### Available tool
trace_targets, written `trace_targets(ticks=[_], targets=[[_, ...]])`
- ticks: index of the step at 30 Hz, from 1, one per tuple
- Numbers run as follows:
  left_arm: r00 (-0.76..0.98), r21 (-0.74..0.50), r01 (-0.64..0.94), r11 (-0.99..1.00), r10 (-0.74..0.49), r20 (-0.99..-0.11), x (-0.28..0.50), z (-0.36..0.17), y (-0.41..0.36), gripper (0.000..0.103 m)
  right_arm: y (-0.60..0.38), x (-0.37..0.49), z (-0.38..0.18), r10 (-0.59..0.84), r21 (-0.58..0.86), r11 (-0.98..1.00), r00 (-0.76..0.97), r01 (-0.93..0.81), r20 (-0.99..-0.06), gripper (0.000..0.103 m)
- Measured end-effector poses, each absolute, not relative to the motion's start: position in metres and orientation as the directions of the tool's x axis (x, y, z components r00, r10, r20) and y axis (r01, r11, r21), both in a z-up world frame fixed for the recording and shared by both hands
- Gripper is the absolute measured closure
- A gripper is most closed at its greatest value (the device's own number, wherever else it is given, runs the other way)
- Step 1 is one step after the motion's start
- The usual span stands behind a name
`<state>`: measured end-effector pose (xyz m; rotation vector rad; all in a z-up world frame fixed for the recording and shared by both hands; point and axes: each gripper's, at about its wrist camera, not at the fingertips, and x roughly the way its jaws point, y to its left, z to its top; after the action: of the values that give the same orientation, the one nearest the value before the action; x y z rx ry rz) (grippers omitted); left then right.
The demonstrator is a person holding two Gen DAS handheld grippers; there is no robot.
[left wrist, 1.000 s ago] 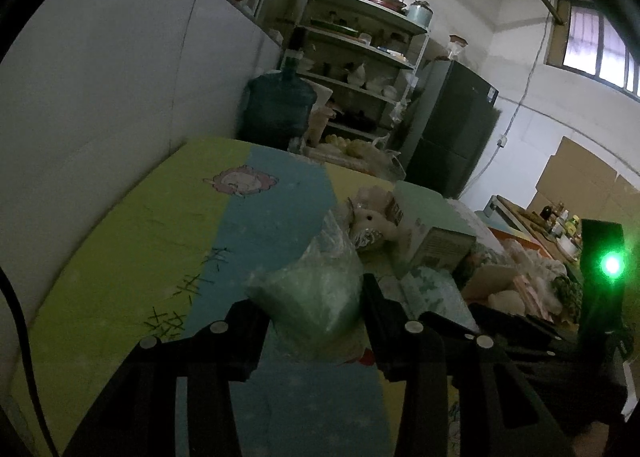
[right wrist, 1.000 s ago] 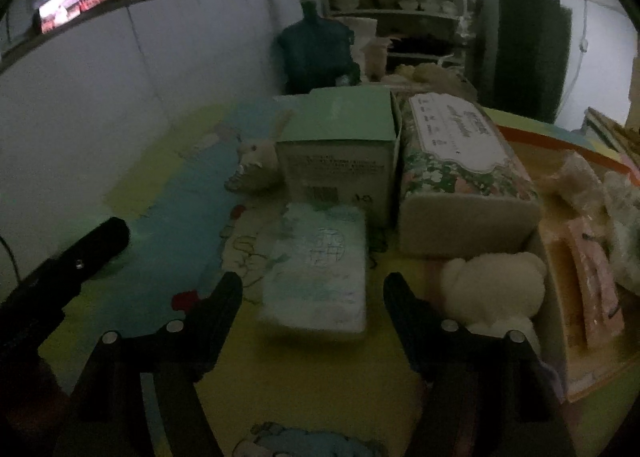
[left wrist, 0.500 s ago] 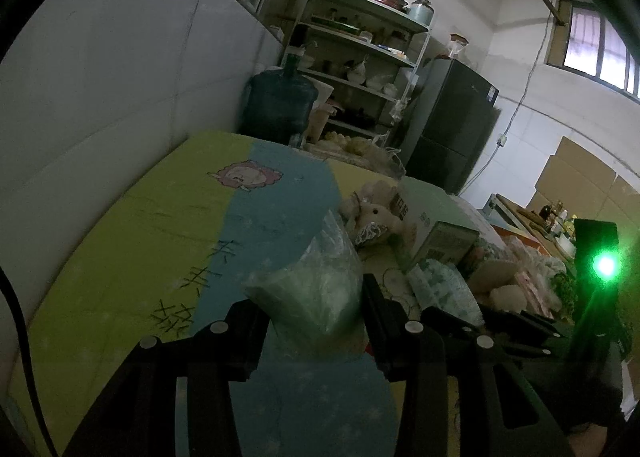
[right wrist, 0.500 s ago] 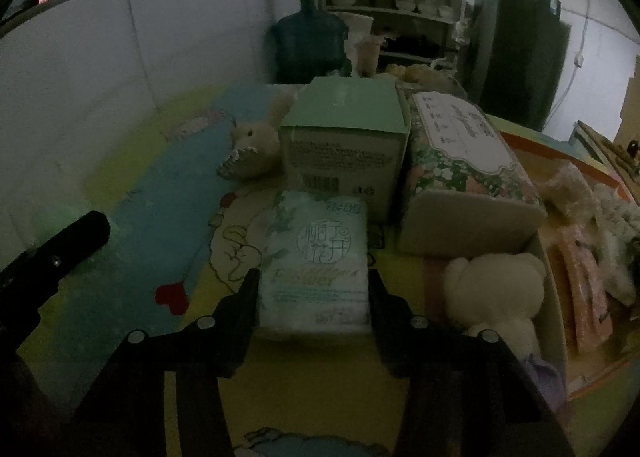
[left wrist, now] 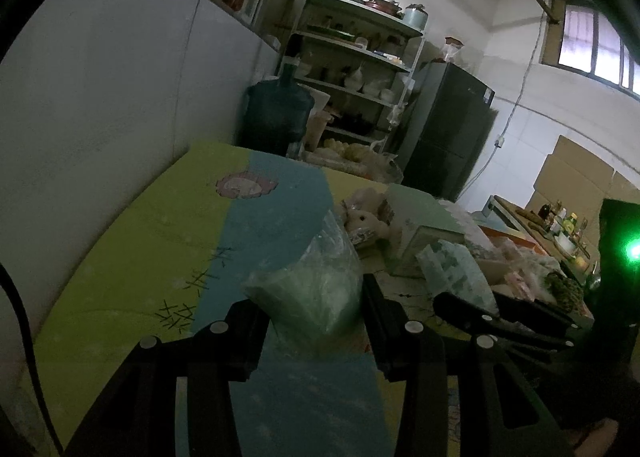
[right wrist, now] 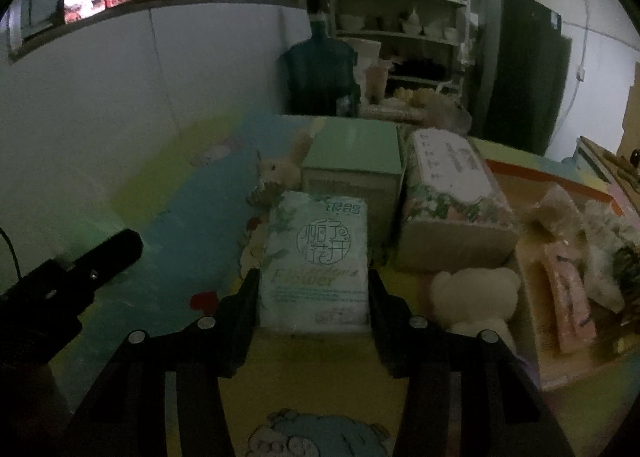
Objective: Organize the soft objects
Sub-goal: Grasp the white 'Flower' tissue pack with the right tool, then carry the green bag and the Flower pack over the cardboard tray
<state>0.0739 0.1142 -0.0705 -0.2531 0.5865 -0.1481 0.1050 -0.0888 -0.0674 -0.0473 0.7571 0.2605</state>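
Soft goods crowd a surface (right wrist: 168,217) covered in a yellow, green and blue cartoon-print cloth. The right tongs (right wrist: 314,297) are closed on a pale green and white plastic-wrapped pack of tissues (right wrist: 316,261), one black finger pressed to each long side, with the pack's printed face turned up and its far end raised towards 12 o'clock. Just beyond the pack stands a mint-green cardboard box (right wrist: 354,165). A cream plush rabbit (right wrist: 280,171) sits against the box at its 9 o'clock side. A floral-patterned soft tissue package (right wrist: 452,193) lies beside the box at its 3 o'clock side. A white teddy bear (right wrist: 476,293) rests near the right tongs at 3 o'clock, against a shallow cardboard tray (right wrist: 536,321) holding pink and white soft items.

The left tongs (left wrist: 312,309) grip a clear crinkled plastic bag with pale green contents (left wrist: 316,289), held between both fingers above the blue strip of the cloth. From this view the tissue pack and the box appear at 2 o'clock. A dark blue water jug (left wrist: 278,113) stands past the far edge at 12 o'clock, in front of a metal shelf rack (left wrist: 360,57).
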Motion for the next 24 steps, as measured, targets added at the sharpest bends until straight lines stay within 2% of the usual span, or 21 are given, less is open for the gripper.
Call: trace_targets(ticks=[24], targets=[[0.832,-0.190,0.154,0.970,-0.231,-0.505,0.060,-0.038,0.049,0.059,-0.149,0.072,-0.034,0.222,0.092,0.974,0.779,-0.208,-0.587,0.051]])
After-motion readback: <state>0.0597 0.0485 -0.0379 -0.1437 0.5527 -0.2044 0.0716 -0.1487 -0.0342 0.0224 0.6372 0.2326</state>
